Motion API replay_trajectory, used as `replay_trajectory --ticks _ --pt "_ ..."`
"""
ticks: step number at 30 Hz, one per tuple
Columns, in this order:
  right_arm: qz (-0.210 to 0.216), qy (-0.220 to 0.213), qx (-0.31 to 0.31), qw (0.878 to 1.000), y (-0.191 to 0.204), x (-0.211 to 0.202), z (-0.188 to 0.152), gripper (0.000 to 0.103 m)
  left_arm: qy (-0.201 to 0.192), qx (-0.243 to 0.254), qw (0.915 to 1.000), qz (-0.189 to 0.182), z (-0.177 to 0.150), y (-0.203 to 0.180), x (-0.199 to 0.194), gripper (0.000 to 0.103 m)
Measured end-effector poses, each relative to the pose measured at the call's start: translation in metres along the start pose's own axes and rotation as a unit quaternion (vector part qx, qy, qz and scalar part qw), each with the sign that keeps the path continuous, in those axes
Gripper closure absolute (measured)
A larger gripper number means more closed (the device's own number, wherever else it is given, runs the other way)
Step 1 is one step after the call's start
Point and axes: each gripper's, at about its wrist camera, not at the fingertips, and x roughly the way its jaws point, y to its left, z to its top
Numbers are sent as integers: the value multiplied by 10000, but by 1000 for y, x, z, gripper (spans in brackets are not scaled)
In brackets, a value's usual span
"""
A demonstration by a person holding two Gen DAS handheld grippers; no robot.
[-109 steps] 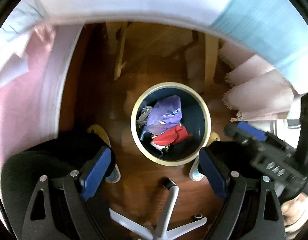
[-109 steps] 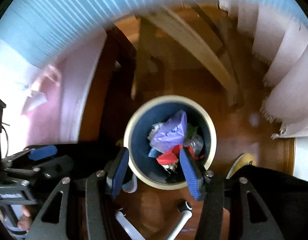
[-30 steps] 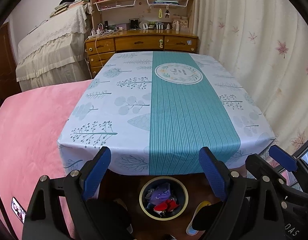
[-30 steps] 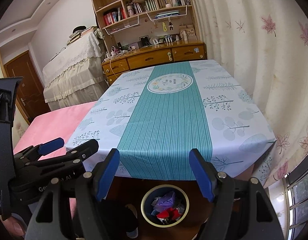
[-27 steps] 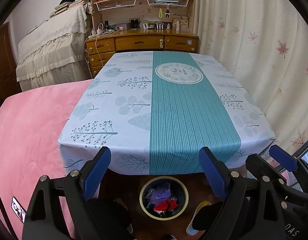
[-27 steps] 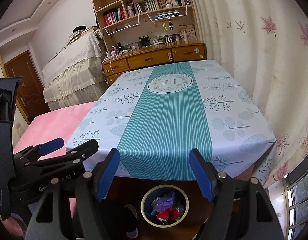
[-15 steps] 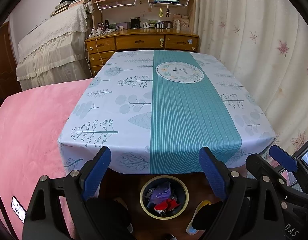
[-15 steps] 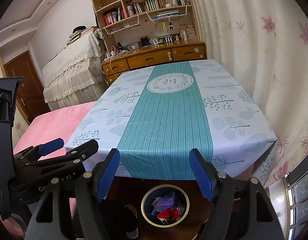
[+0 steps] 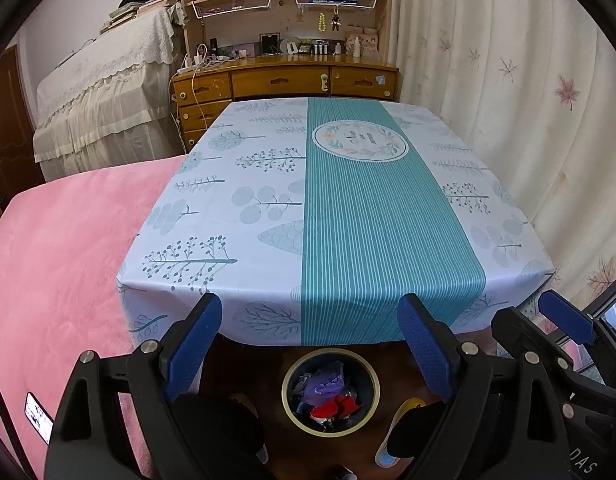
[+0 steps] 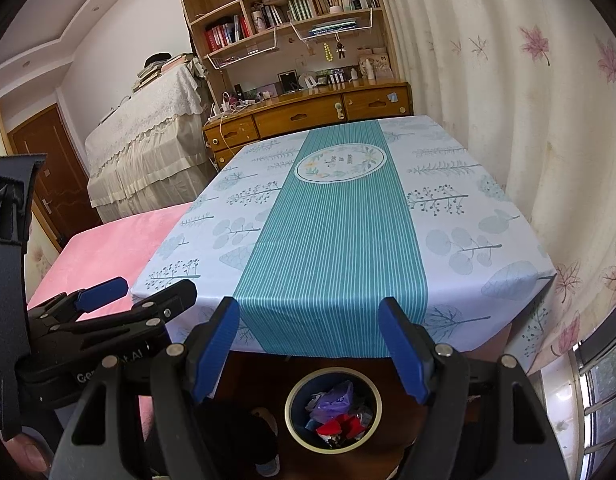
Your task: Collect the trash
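A round dark-blue trash bin (image 9: 288, 390) with a cream rim stands on the wooden floor below the table's near edge. It holds a purple bag (image 9: 325, 380), red wrappers (image 9: 336, 407) and other scraps. It also shows in the right wrist view (image 10: 294, 408). My left gripper (image 9: 309, 344) is open and empty, held high above the bin. My right gripper (image 10: 309, 344) is open and empty at the same height; it also shows in the left wrist view (image 9: 547, 320). The table (image 9: 347, 208) has a white and teal cloth with nothing on it.
A pink bed (image 9: 60, 240) lies left of the table. A wooden desk with drawers and bookshelves (image 9: 284, 80) stands behind it. Curtains (image 9: 527, 100) hang on the right. A covered piece of furniture (image 9: 104, 100) stands at the back left. A phone (image 9: 38, 418) lies on the bed.
Both grippers rose from just above the bin to above table height and now face the table. Over the last second the view is almost still. Both stay open.
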Motion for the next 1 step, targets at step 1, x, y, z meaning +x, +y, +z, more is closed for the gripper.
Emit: replay_trajectory --ticks 1 --pt "-7 -3 -9 10000 0 0 0 30 20 -6 10000 -15 -2 1 0 15"
